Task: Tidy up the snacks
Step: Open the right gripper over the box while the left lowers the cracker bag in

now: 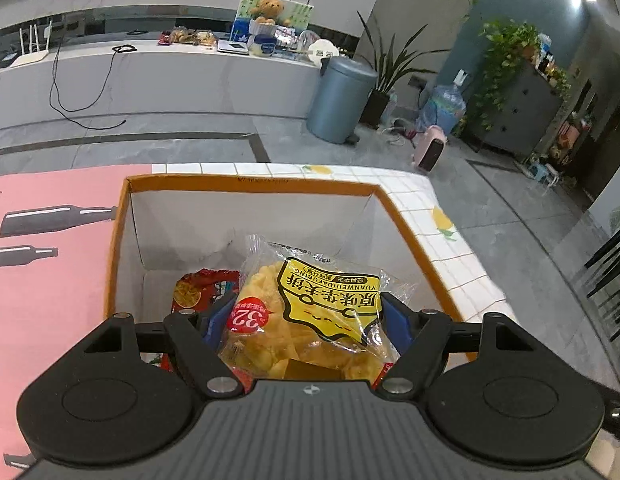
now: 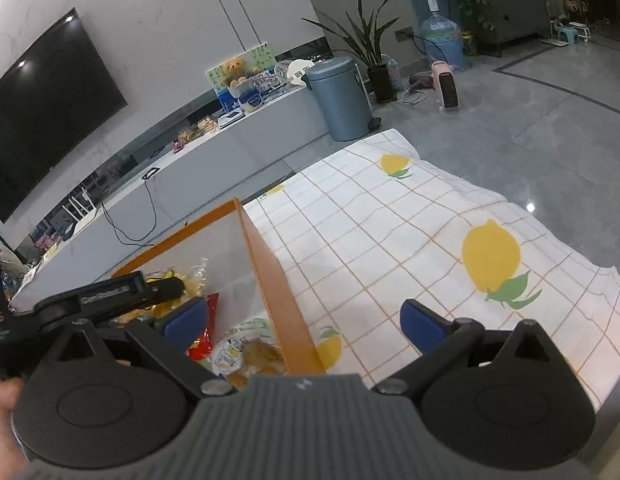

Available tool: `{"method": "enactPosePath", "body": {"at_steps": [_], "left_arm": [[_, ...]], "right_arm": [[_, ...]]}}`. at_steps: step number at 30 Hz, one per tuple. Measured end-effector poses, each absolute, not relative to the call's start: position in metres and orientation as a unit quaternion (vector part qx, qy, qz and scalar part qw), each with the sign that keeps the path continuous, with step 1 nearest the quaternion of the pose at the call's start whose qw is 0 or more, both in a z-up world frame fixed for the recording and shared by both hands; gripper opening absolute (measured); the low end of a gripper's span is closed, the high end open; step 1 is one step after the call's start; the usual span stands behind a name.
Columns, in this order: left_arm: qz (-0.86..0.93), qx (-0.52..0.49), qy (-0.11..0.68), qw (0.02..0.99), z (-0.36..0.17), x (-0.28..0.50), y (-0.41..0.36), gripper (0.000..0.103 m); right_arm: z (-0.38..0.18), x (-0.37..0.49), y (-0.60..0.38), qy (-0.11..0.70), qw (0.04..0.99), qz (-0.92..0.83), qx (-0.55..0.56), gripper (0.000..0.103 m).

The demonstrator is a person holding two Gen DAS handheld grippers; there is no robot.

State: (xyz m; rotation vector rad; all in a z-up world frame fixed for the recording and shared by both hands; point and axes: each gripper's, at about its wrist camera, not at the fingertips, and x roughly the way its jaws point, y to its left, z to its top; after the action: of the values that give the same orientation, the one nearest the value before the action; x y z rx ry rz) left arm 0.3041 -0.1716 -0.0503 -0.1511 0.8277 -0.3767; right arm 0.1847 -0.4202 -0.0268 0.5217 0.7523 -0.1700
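Left hand-held gripper [image 1: 308,312]: clamps yellow bag [image 1: 310,312] over box [image 1: 250,184]. Right hand-held gripper [image 2: 304,320]: wide, empty. Boxed: 2 packs, my count; yellow bag pending.

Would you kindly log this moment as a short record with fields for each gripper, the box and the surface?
left gripper: shut on yellow snack bag, held over the box
right gripper: open, holding nothing, straddling the box's right wall
box: orange-rimmed, open-topped, red snack bag inside
surface: lemon-print cloth right of box, pink mat left
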Motion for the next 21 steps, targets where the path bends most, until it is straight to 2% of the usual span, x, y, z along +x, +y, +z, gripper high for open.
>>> {"method": "enactPosePath", "body": {"at_steps": [5,8,21], "left_arm": [[-0.185,-0.064,0.408,0.892,-0.055,0.303,-0.174,0.088],[-0.167,-0.058,0.416,0.892,-0.055,0.301,-0.173,0.096],[-0.174,-0.009,0.385,0.906,-0.016,0.265,-0.159,0.098]], "right_arm": [[-0.03,0.187,-0.417,0.367,0.892,-0.081,0.251,0.1],[-0.03,0.188,-0.415,0.368,0.892,-0.084,0.247,0.1],[-0.028,0.19,-0.404,0.368,0.897,-0.088,0.231,0.1]]}}
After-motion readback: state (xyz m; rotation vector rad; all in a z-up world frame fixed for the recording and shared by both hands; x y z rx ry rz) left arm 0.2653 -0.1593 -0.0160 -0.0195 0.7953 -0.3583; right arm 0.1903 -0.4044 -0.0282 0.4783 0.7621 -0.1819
